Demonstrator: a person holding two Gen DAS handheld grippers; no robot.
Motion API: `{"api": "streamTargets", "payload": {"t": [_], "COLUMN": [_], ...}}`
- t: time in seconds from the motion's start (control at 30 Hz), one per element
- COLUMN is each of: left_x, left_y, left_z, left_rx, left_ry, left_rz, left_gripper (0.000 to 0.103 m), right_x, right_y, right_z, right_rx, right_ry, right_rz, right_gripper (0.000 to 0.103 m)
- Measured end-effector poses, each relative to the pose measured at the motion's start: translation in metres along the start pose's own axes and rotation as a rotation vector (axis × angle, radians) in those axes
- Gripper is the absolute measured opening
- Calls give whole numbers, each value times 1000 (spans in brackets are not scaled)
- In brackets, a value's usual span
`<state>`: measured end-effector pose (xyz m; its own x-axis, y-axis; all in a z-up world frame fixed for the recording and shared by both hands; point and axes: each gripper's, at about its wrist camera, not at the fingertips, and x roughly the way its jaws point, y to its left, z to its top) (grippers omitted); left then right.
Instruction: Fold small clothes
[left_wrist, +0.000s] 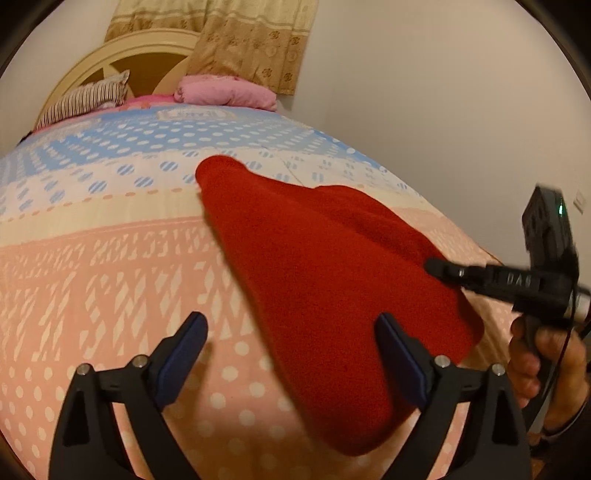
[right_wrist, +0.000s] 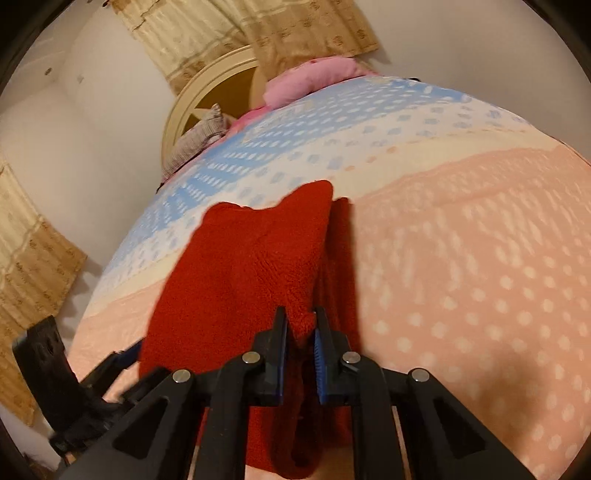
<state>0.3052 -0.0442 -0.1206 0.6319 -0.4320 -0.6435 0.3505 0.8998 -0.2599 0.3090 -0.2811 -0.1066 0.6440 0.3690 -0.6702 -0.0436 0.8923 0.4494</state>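
Observation:
A red knitted garment (left_wrist: 325, 266) lies on the bed, partly folded, with a layer lifted on its right side. My left gripper (left_wrist: 291, 332) is open and empty above the bedspread, its right finger at the garment's near edge. My right gripper (right_wrist: 301, 328) is shut on a fold of the red garment (right_wrist: 258, 258) and holds it raised. It shows in the left wrist view (left_wrist: 443, 269) at the garment's right side, with the hand that holds it. The left gripper's tip (right_wrist: 122, 354) shows at the garment's left edge in the right wrist view.
The bedspread (left_wrist: 110, 258) is pink with white dots near me, blue and white farther off. A striped pillow (left_wrist: 85, 99) and a pink bundle (left_wrist: 225, 92) lie by the headboard (left_wrist: 147, 55). Walls and curtains (left_wrist: 251, 44) stand beyond.

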Motion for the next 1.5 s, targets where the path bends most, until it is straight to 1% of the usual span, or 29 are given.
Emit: {"api": "streamTargets", "payload": {"t": [0.1, 0.13, 0.17, 0.2, 0.27, 0.3, 0.33, 0.37, 0.43, 0.47, 0.53, 0.6, 0.63, 0.67, 0.73, 0.77, 0.83, 0.87, 1.0, 1.1, 1.17, 1.23, 1.4, 1.5], "left_x": [1, 1, 3, 5, 12, 15, 18, 18, 18, 18, 18, 18, 18, 18, 20, 21, 23, 23, 24, 26, 28, 28, 29, 30], "left_y": [0, -1, -2, -2, 0, 0, 0, 0, 1, 0, 0, 0, 0, 1, 2, 2, 1, 1, 0, 1, 2, 3, 3, 3], "left_z": [2, 3, 5, 6, 6, 5, 4, 3, 3, 3, 1, 1, 1, 0, 0, 0, 0, 0, -1, -1, 0, 0, -1, -1], "left_rx": [-11, -9, -7, -9, -13, -14, -14, -14, -13, -11, -8, -12, -13, -17, -21, -19, -16, -15, -10, -19, -28, -33, -31, -33], "left_ry": [4, 2, 7, 15, 39, 47, 53, 55, 53, 53, 54, 55, 55, 57, 61, 67, 75, 78, 85, 99, 106, 109, 113, 117], "left_rz": [26, 40, 78, 96, 103, 109, 110, 109, 112, 114, 116, 114, 112, 108, 100, 94, 91, 88, 88, 75, 65, 59, 52, 45], "left_gripper": [96, 100, 103, 103, 103, 103, 103, 103, 103, 103, 103, 103, 103, 103, 103, 103, 103, 103, 103, 103, 103, 103, 103, 103], "right_x": [3, 4, 5, 3, -6, -14, -24, -28, -34, -33, -19, 0, 12, 22, 39, 44, 44, 44, 45, 49, 49, 47, 40, 39], "right_y": [-6, -6, -5, -2, 5, 11, 20, 29, 55, 63, 81, 87, 88, 86, 76, 69, 49, 45, 47, 45, 47, 50, 46, 41], "right_z": [3, 6, 9, 12, 16, 18, 20, 22, 25, 26, 27, 28, 28, 27, 25, 25, 26, 26, 21, 19, 14, 13, 14, 8], "right_rx": [6, 11, 7, -5, -30, -40, -62, -86, -180, -207, -252, -265, -272, -279, -274, -261, -203, -191, -213, -214, -244, -268, -271, -271], "right_ry": [4, 12, 14, 8, -19, -48, -94, -119, -156, -151, -84, -18, 21, 48, 94, 100, 82, 78, 67, 52, 36, 40, 64, 47], "right_rz": [-10, -12, -22, -48, -116, -138, -138, -131, -100, -72, 56, 120, 110, 77, 5, -14, 46, 54, 42, 52, 57, 58, 87, 111], "right_gripper": [12, 12, 12, 14, 30, 34, 38, 39, 39, 40, 42, 42, 42, 42, 42, 42, 42, 42, 41, 41, 41, 41, 41, 41]}}
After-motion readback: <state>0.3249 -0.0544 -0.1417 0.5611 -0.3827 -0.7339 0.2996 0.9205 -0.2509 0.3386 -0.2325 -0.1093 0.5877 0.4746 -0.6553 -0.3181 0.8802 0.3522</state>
